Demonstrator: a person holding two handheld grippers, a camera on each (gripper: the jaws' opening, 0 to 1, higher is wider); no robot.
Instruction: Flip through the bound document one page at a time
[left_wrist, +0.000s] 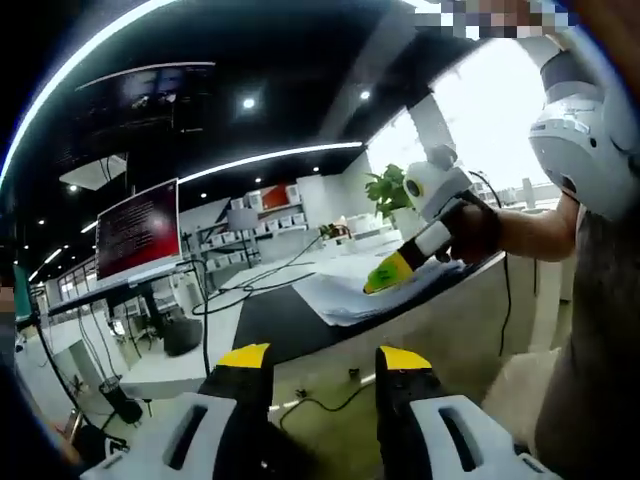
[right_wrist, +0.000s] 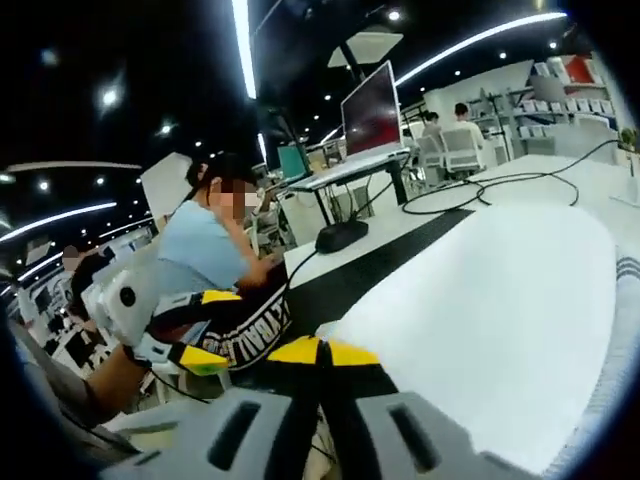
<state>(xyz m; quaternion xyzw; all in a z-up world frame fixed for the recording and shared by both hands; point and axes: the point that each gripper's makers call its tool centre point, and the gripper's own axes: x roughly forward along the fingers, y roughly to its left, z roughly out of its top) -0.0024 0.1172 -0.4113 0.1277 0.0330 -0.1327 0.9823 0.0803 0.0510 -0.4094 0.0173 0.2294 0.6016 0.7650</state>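
Observation:
The bound document (left_wrist: 345, 298) lies on a black mat at the table's near edge, its white pages slightly fanned. In the right gripper view one big white page (right_wrist: 490, 320) curves up close to the camera. My right gripper (right_wrist: 325, 350) has its yellow-tipped jaws pressed together at that page's near corner, shut on it. The same right gripper (left_wrist: 385, 275) also reaches in from the right in the left gripper view, held by a hand, its tip on the pages. My left gripper (left_wrist: 325, 357) hangs open in the air off the table, well short of the document, and appears again as the left gripper (right_wrist: 212, 328).
A black mat (left_wrist: 275, 320) covers part of the white table (left_wrist: 170, 365). Black cables (right_wrist: 470, 195) loop across it toward a power adapter (right_wrist: 340, 237). A red-lit monitor (left_wrist: 138, 228) and a plant (left_wrist: 385, 190) stand behind. A seated person (right_wrist: 205, 250) is beside the table.

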